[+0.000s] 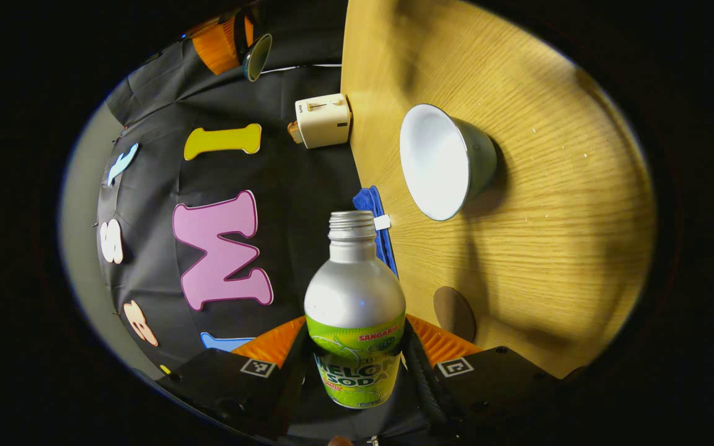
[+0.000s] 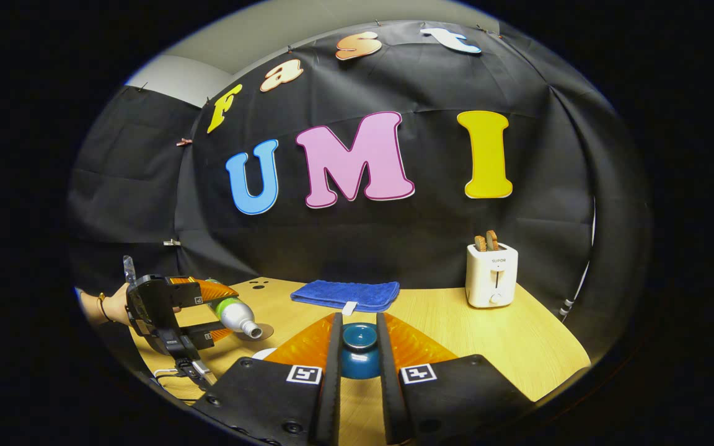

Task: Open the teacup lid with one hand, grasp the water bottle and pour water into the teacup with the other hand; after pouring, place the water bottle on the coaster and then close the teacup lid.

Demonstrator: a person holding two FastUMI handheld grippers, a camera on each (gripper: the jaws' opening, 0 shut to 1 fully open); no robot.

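Left gripper point(image 1: 357, 365) jaws grasping tipped water bottle point(image 1: 355, 310), right gripper point(image 2: 357, 359) jaws apparently clamping half-hidden teacup lid point(image 2: 359, 350)

open room: bare wooden table point(image 2: 518, 347) front right | in the way: white toaster point(image 2: 491, 274), folded blue cloth point(image 2: 344, 293) at back

One bottle point(image 1: 355, 310) – one teacup point(image 1: 444, 162), one lid point(image 2: 359, 350), one coaster point(image 1: 454, 313) – one cloth point(image 2: 346, 294), one toaster point(image 2: 491, 274).

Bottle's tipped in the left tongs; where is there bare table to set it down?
Bare wood lies between the blue cloth and the toaster, and in front of the toaster. The coaster beside the teacup is free. The bottle itself hangs over that crowded side.
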